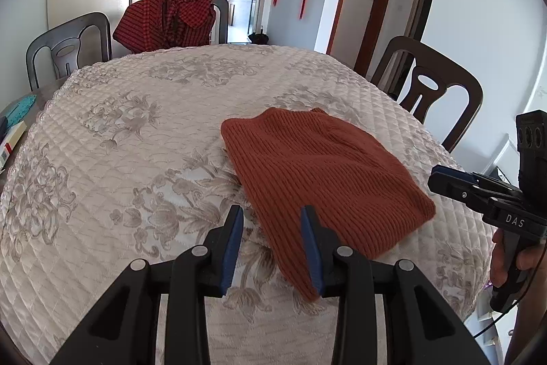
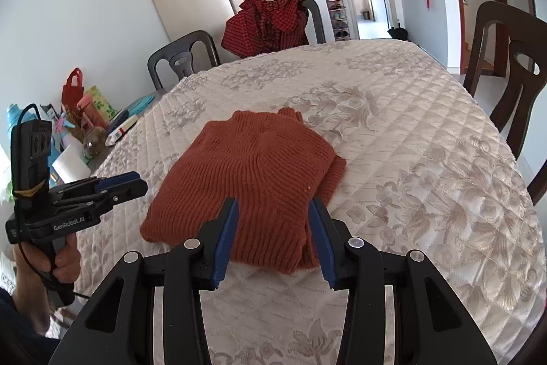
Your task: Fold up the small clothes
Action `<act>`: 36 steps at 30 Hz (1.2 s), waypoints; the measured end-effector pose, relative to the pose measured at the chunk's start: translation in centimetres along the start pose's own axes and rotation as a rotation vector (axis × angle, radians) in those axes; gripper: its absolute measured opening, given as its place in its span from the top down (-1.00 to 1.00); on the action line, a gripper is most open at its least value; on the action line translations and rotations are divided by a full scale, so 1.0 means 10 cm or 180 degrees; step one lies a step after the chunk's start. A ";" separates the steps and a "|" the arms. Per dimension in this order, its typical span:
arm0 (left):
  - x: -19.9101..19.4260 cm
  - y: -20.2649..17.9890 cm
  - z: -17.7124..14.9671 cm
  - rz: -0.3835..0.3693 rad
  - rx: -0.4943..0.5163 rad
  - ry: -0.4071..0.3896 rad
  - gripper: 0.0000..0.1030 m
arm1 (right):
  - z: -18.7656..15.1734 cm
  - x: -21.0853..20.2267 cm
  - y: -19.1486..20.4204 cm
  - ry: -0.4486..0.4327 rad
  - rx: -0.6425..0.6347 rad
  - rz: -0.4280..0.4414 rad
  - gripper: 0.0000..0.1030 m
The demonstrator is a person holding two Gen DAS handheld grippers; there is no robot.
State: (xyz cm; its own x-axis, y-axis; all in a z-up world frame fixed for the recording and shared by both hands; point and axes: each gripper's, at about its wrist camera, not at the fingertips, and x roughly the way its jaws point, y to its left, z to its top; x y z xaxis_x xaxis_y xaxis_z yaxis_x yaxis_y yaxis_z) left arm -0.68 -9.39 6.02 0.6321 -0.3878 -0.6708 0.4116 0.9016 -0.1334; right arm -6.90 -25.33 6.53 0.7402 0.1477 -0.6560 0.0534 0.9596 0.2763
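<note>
Rust-red knit sweater (image 2: 253,187), folded into a thick rectangular bundle, lying flat on the quilted table (image 2: 427,142) at centre frame in the right wrist view and right of centre in the left wrist view. Long axis running from lower frame toward the far side, slightly slanted, near short edge closest to both tools. Right gripper (image 2: 273,238) parted about halfway, blue pads astride the near edge but pressing on nothing, holding nothing. Left gripper (image 1: 271,248) parted too, empty, its right pad over the bundle's near-left corner and its left pad over bare quilt. Right gripper squarely centred on the near edge, so judged the better placed of the 2 for any further fold or lift; left gripper offset toward the sweater's left side. Fold judged close to finished. Red checked garment (image 1: 167,19) draped on a far chair (image 1: 222,19), upper left, well apart.
</note>
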 end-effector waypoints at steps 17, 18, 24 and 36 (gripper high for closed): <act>0.33 0.13 0.14 -0.0191 -0.0243 0.0114 0.08 | 0.16 0.34 -0.27 0.0178 0.0282 0.0086 0.15; 0.34 0.16 0.14 -0.0235 -0.0289 0.0120 0.06 | 0.16 0.36 -0.30 0.0191 0.0313 0.0098 0.14; 0.48 0.28 0.08 -0.0476 -0.0534 0.0211 -0.08 | 0.22 0.52 -0.48 0.0298 0.0570 0.0315 -0.08; 0.62 0.38 0.04 -0.0715 -0.0689 0.0262 -0.25 | 0.27 0.74 -0.74 0.0429 0.0994 0.0778 -0.08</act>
State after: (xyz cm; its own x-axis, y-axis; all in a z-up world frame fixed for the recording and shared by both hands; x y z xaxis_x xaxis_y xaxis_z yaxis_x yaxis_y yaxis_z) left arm 5.11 -8.52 1.66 0.4824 -0.5728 -0.6627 0.3800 0.8185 -0.4309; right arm 0.02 -31.99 1.56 0.6629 0.4120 -0.6251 0.1031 0.7768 0.6213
